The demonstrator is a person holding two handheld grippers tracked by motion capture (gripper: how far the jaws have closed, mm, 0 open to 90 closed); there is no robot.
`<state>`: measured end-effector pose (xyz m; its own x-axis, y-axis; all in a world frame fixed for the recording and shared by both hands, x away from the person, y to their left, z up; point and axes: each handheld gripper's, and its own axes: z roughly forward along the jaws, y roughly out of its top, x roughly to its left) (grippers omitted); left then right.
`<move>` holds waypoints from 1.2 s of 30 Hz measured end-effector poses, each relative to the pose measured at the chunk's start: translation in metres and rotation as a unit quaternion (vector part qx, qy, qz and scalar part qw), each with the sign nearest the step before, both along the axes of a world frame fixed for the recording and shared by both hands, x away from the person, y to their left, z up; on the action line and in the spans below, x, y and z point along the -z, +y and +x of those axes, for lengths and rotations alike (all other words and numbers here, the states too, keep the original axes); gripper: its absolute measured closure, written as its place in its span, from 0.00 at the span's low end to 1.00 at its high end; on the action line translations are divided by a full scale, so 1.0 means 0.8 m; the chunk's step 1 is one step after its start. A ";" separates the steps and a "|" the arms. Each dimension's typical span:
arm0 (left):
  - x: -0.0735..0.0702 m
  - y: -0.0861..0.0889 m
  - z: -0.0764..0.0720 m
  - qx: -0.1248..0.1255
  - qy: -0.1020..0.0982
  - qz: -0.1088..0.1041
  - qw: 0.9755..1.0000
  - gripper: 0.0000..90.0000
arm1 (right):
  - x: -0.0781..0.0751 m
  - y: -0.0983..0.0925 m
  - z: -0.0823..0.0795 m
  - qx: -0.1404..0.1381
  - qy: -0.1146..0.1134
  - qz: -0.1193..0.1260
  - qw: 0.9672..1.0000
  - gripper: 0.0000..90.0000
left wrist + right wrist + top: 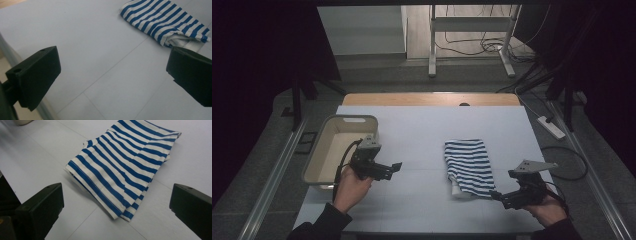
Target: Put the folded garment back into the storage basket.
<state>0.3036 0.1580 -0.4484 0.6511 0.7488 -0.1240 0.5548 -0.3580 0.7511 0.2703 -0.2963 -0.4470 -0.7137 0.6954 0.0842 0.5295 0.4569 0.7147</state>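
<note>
Cloth, blue-and-white striped and folded into a rough rectangle, lies flat on the table right of centre, its near end just ahead of my right gripper. That gripper has its jaws wide apart and holds nothing; in the right gripper view the folded near corner of the cloth sits between and just beyond them. My left gripper hovers near the bin on the left side, jaws also spread and empty, pointed across the bare table toward the cloth, which is well apart from it.

I judge the step in hand to be picking the cloth up, likely to carry it to the bin. To do that well, I would bring the right gripper in low and level so one jaw slides under the stacked layers at the near corner, instead of pressing down on top. I want all the layers between the jaws before closing, or the fold will open as it rises. A white inner layer peeks out at the near edge, so I would bite past it. The left gripper could come across and take the other near corner, keeping the bundle from sagging.
</note>
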 end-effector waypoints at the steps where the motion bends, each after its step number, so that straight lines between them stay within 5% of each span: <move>1: 0.000 -0.003 0.003 0.001 0.000 -0.001 1.000 0.00 | 0.000 0.001 0.000 -0.002 0.001 -0.003 1.000 0.00; 36: 0.020 -0.098 0.087 0.049 0.008 0.022 0.999 0.00 | 0.017 0.024 0.020 -0.048 0.041 -0.044 0.997 0.00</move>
<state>0.3730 0.0797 -0.4647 0.7194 0.6869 -0.1031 0.5270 -0.4430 0.7253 0.2867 -0.2771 -0.4608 -0.7706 0.6313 0.0871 0.5356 0.5676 0.6253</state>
